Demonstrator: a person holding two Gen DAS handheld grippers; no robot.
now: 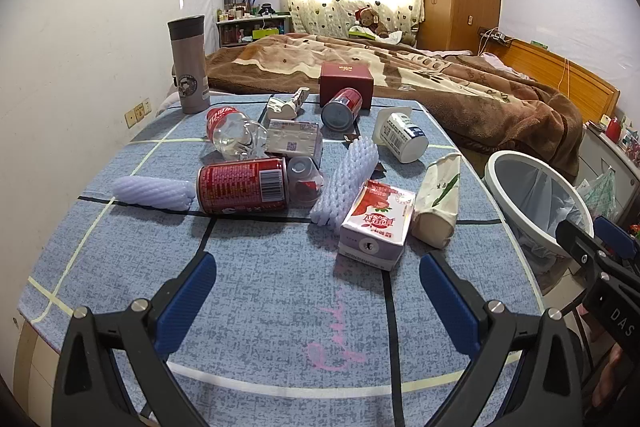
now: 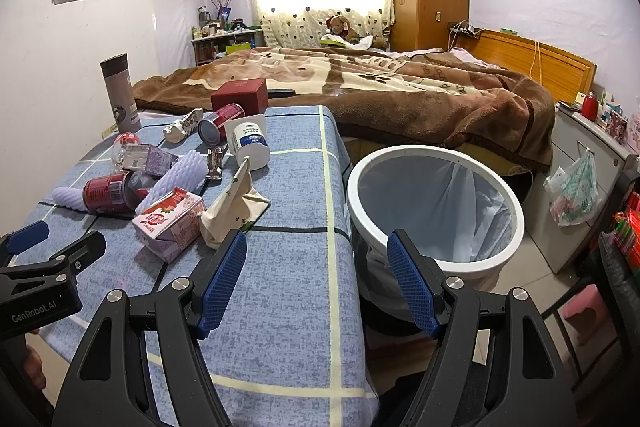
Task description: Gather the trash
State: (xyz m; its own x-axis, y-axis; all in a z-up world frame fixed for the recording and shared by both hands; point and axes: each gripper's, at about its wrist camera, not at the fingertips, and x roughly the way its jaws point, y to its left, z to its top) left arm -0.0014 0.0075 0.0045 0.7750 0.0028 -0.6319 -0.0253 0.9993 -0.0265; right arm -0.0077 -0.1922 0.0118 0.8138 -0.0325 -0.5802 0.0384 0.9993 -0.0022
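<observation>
In the left wrist view the table [image 1: 280, 299] fills the lower and middle frame, the bed [image 1: 400, 75] behind it. At the table's upper left stands a flask [image 1: 188, 65]; right of it, at the far edge, a box [image 1: 346, 85] with a can [image 1: 341, 109] lying just before it. Mid-frame, a second can [image 1: 244, 185] lies on its side, a bottle [image 1: 234, 135] behind it. Right of that can lie a foam sleeve [image 1: 346, 183], then a carton [image 1: 376, 225], then a tissue pack [image 1: 438, 201]. A cup [image 1: 400, 137] lies behind the pack. The bin [image 1: 516, 195] stands off the table's right edge; in the right wrist view it [image 2: 434, 207] sits centre frame, right of the table [image 2: 288, 267].
</observation>
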